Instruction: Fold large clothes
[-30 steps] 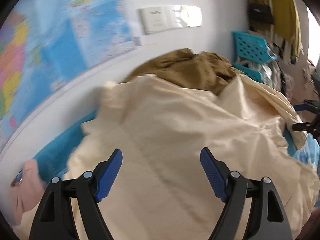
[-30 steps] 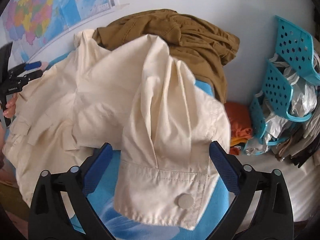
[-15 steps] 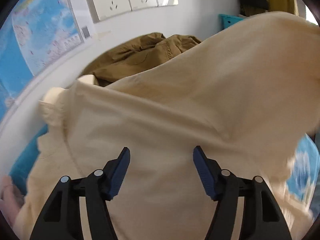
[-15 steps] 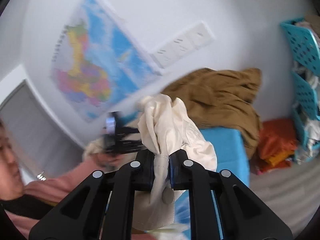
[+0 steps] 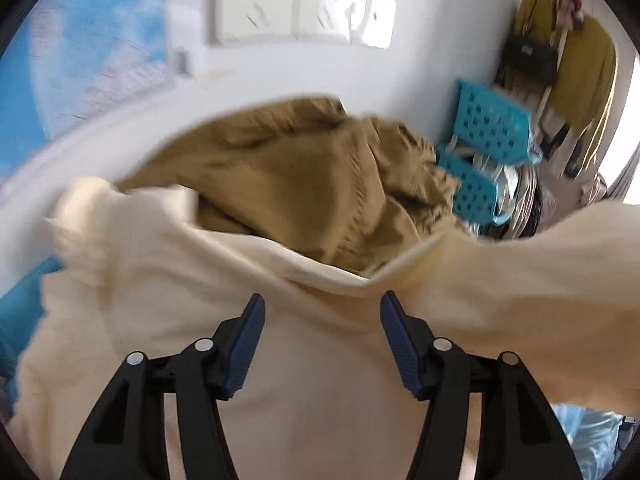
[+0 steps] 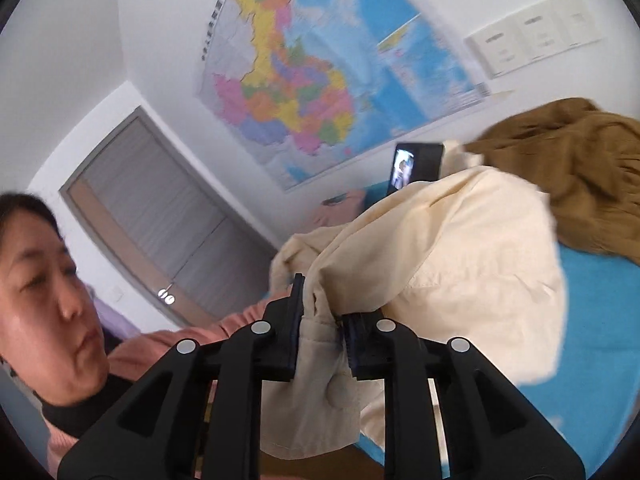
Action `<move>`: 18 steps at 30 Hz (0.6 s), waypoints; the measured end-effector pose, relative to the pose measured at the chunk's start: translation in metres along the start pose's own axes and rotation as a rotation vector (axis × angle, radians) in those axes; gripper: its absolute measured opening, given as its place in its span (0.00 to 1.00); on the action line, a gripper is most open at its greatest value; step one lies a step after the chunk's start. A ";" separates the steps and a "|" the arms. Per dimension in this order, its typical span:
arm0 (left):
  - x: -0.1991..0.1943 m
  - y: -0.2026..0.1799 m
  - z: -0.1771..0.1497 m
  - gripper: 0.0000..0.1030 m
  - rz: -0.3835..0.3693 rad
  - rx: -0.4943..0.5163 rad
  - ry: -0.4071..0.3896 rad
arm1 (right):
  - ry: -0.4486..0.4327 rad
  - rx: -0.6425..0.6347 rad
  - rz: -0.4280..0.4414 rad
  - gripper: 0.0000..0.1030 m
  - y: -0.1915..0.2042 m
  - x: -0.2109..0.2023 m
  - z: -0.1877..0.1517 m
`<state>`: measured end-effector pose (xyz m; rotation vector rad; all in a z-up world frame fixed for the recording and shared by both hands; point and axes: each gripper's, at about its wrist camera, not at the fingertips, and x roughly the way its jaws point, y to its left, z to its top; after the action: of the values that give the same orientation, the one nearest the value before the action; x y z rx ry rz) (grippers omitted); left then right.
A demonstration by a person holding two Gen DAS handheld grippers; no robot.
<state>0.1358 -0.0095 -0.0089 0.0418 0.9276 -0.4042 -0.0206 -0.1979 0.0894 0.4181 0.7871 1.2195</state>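
Seeing two turquoise baskets stacked beyond and to the right of the left gripper fingertips, against the wall; finding crumpled plastic bags and pale cloth stuffed in the lower one, and not being able to tell what the upper one contains.

Keeping the left fingers well apart, having just spread a little wider, pressing on nothing; hovering over the cream shirt, which is spreading under and between them and rising in a lifted fold past the right fingertip.

Clamping the right gripper on the shirt's cuff, pads having just eased slightly wider yet gripping the bunched fabric between them; letting the cuff's button hang just below the pads, with the rest of the shirt draping away ahead and to the right of those fingers onto the blue bed cover.

Facing a brown garment heaped straight ahead of the left fingers, touching the shirt's far edge and blocking the wall's foot. Noting wall sockets above that heap, a map high beyond the right fingers, a phone propped ahead of them behind the shirt, and a pink sleeve to their left.
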 end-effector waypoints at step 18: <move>-0.182 0.140 -0.140 0.67 0.065 -0.157 -0.128 | 0.325 0.186 0.049 0.28 -0.059 0.239 0.008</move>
<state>-0.0185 0.2069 0.0306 -0.0959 0.8267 -0.2696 0.0564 0.0094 -0.0193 0.3968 1.1806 1.2817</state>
